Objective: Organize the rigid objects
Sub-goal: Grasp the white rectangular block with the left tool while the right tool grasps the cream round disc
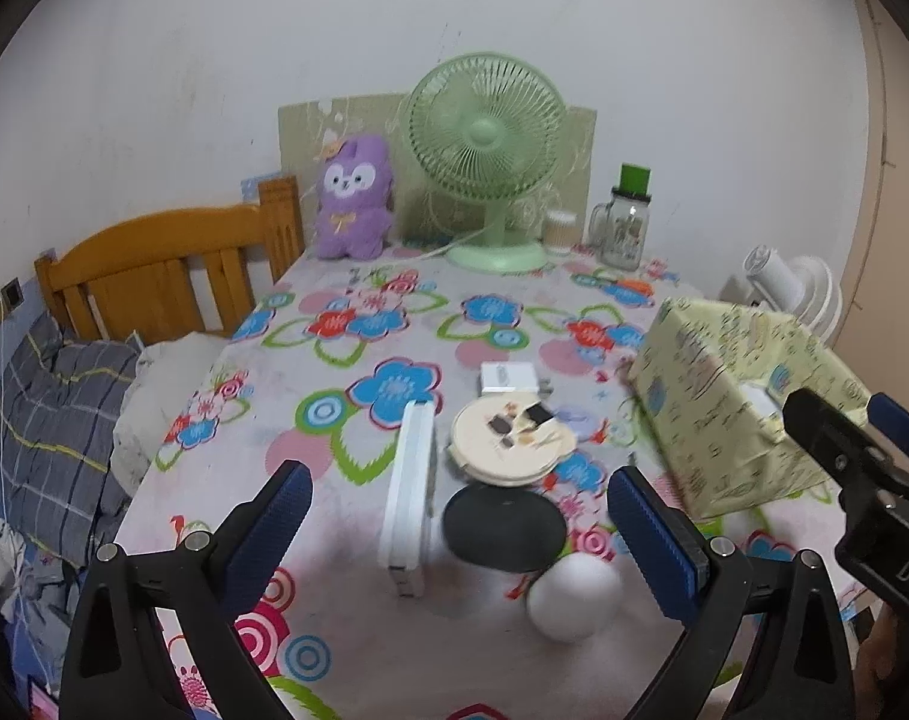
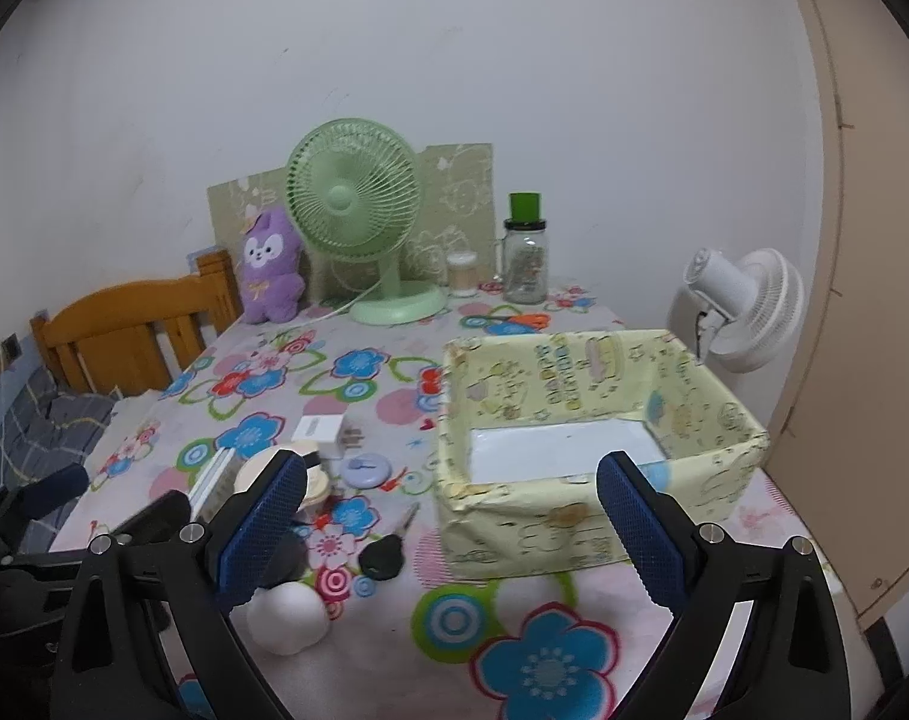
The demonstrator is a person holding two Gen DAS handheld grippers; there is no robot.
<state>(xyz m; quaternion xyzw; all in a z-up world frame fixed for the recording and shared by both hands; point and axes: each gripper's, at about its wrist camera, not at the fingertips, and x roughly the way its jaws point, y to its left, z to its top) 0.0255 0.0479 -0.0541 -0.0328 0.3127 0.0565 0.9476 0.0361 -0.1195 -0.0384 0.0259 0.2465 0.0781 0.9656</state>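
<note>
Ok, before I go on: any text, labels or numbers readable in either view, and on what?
"DA": white letters on the right tool's body, cut off at the frame edge.
Green lettering on the box's inner wall: blurred, unreadable.
Grey mark on the white charger: too small to read.
Nothing else legible.

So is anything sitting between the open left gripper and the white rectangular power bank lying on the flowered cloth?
Nothing visible does. The left gripper is open, and the white rectangular power bank lies in the gap ahead of it. The black oval object and white foam ball sit beside it, toward the right finger.
</note>
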